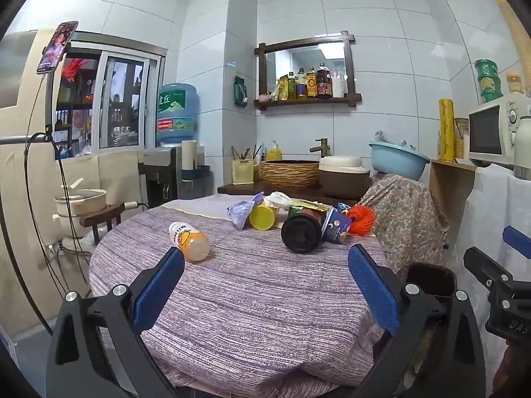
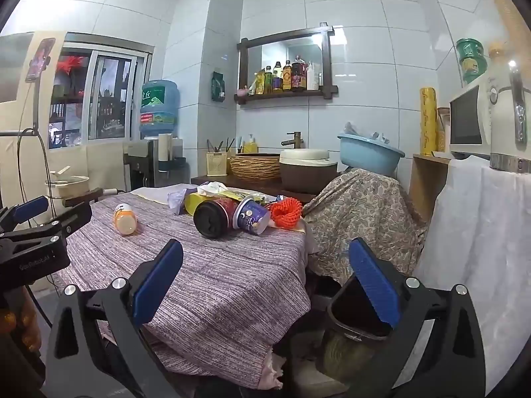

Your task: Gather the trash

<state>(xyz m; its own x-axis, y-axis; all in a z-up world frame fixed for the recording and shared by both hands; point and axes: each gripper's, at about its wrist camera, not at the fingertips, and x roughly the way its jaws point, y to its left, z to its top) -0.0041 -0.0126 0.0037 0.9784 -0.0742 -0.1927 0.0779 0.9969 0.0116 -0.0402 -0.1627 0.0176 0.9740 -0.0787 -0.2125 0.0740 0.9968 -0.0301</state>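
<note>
Left wrist view: the left gripper (image 1: 265,265) is held low over the near edge of a table (image 1: 232,298) covered by a striped purple cloth, its blue pads spread fully apart with nothing between them. Seen from the right wrist, the right gripper (image 2: 265,262) is likewise wide open and empty, held past the table's right edge above a dark bin (image 2: 358,325) on the floor. Nothing appears to have been collected yet, as far as can be judged: all the trash is still on the table, and what the bin holds cannot be made out. An orange juice bottle (image 1: 189,240) is lying on its side alone towards the left edge, its long axis running from far-left to near-right, white cap end away and base towards the camera. Along the far edge a cluster is gathered: a crumpled purple wrapper (image 1: 240,212), a yellow cup (image 1: 262,217) on its side with its round end facing the near edge, a dark cup (image 1: 301,232) tipped over with its black lid pointing near-left, a blue yogurt cup (image 1: 337,227) leaning against it, white tissue (image 1: 278,199), and an orange net (image 1: 361,219) at the far right corner. Every piece is left to be picked up and carried over the right edge to the bin.
</note>
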